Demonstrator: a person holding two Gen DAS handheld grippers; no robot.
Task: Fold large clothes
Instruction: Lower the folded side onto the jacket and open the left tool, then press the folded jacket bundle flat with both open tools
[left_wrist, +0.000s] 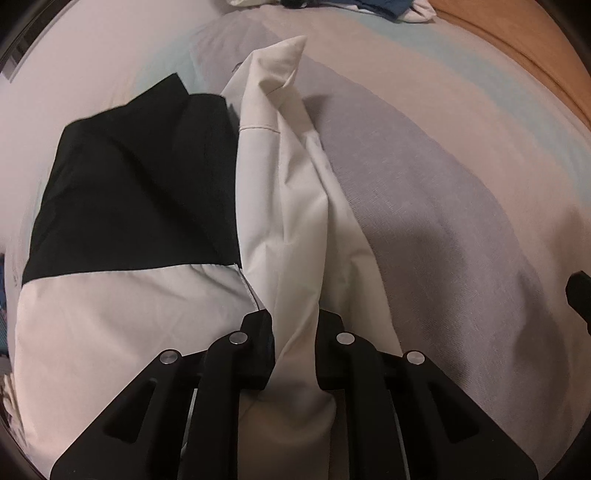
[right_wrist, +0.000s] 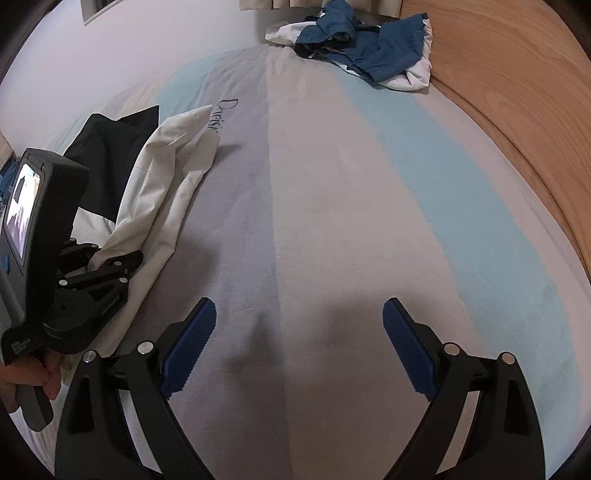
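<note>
bedsheet (right_wrist: 332, 206) script lettering partly hidden, "Dreisi"

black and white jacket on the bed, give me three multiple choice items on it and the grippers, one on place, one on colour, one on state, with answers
1. Where does the blue and white garment lie?
A. at the far end of the bed, apart from the jacket
B. on top of the jacket
C. between the right gripper's fingers

2. What colour are the right gripper's pads?
A. red
B. blue
C. yellow

3. What is between the left gripper's fingers?
A. nothing
B. the dark garment
C. a bunched white fold of the black and white jacket

Answers:
1 A, it sits by the wooden headboard, with bare striped sheet between it and the jacket.
2 B, both ribbed pads are blue.
3 C, white cloth runs up between the two black fingers.
</note>
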